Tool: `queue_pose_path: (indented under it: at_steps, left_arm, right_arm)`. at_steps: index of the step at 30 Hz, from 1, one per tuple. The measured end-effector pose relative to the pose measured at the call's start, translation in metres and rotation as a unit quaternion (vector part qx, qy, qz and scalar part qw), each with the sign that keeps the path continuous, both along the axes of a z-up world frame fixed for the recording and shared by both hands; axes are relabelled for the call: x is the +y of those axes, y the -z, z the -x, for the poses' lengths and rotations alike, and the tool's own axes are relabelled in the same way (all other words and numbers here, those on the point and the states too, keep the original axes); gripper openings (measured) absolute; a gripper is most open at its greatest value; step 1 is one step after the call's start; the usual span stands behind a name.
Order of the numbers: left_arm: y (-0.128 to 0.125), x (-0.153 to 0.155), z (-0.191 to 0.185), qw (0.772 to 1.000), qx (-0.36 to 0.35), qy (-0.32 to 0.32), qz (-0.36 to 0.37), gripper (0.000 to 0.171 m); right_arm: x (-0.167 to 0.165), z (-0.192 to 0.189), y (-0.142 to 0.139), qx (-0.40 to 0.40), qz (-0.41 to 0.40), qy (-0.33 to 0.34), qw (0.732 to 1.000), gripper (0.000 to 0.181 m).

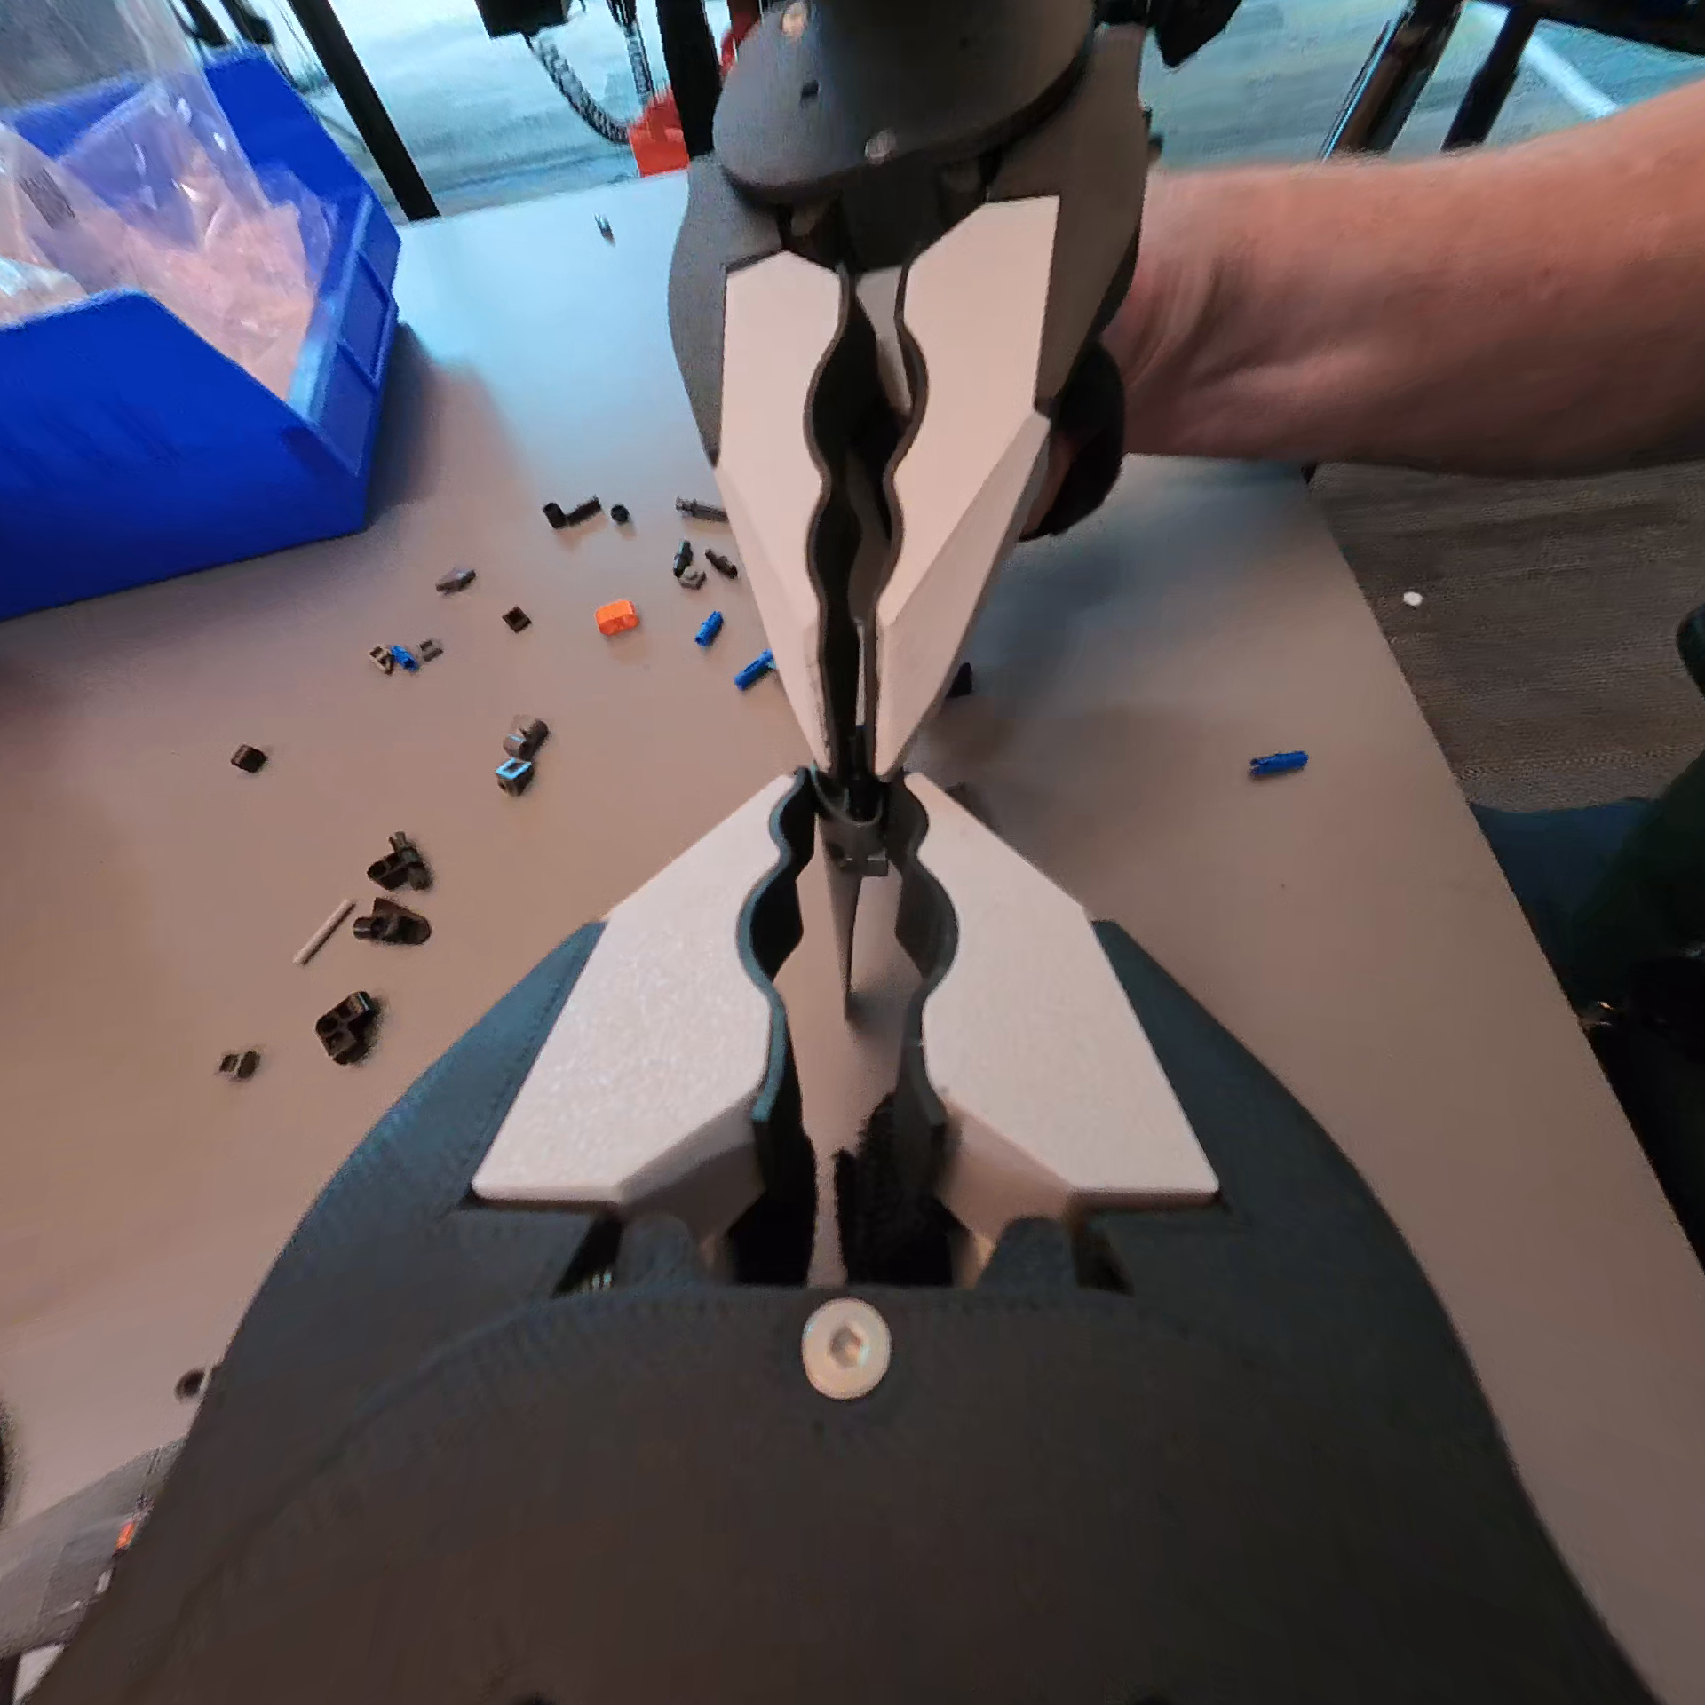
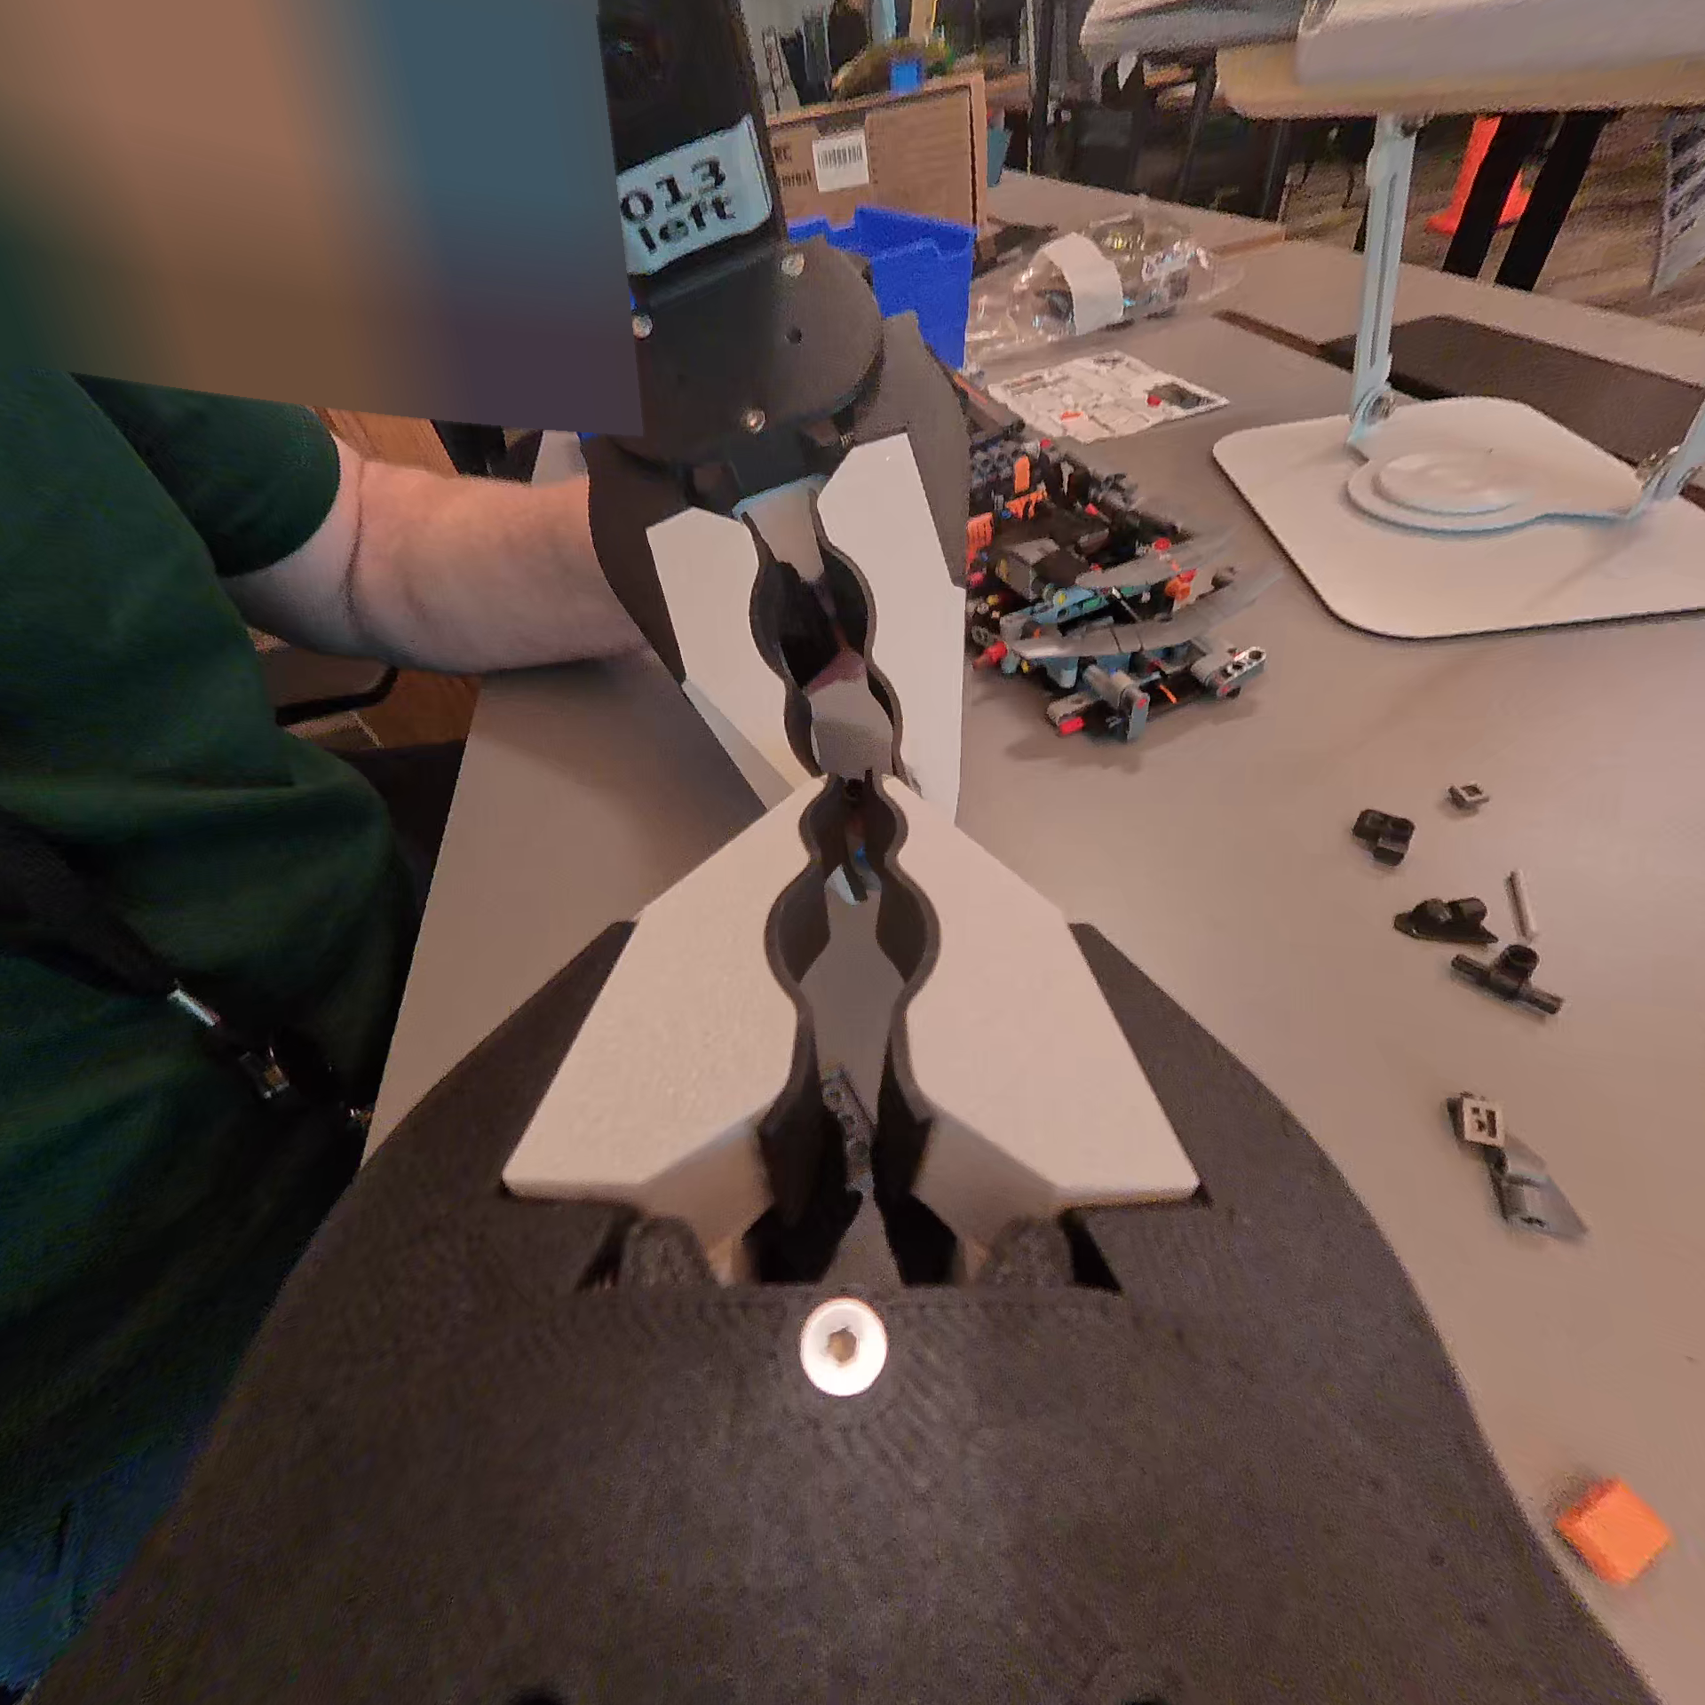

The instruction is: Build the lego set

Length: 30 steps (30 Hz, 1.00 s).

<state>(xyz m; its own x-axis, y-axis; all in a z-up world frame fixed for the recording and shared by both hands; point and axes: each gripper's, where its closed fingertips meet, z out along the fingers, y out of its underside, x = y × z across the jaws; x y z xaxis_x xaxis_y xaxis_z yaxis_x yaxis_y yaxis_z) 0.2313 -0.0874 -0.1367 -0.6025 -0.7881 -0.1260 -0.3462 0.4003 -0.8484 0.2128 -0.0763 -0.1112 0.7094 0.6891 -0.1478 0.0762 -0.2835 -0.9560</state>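
Left gripper (image 1: 849,798) and right gripper (image 2: 853,793) meet tip to tip above grey counter (image 1: 1153,830). Left jaws clenched on small grey lego piece (image 1: 853,844); right jaws pinched on thin dark piece (image 2: 853,844). Loose parts (image 1: 397,867) scattered on counter; half-built model (image 2: 1098,590) beyond.

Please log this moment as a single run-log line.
left gripper: shut on grey piece | right gripper: shut on dark pin | tips meeting above table
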Motion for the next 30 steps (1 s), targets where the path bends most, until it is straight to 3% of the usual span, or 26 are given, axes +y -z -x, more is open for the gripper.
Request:
queue_pose_path:
  at_steps: [5,17,30]
  left_arm:
    - [0.006,-0.001,-0.002,1.0,0.014,-0.005,-0.025,0.013]
    - [0.021,-0.004,-0.006,0.998,0.031,-0.006,-0.046,0.013]
    - [0.008,-0.008,-0.005,0.999,0.025,0.003,0.039,0.013]
  right_arm:
    - [-0.003,-0.003,0.006,-0.038,0.014,0.006,0.999,0.001]
    - [-0.009,-0.009,0.019,-0.004,0.025,0.012,1.0,0.001]
    - [-0.01,-0.009,0.007,0.004,-0.043,0.019,0.999,0.001]
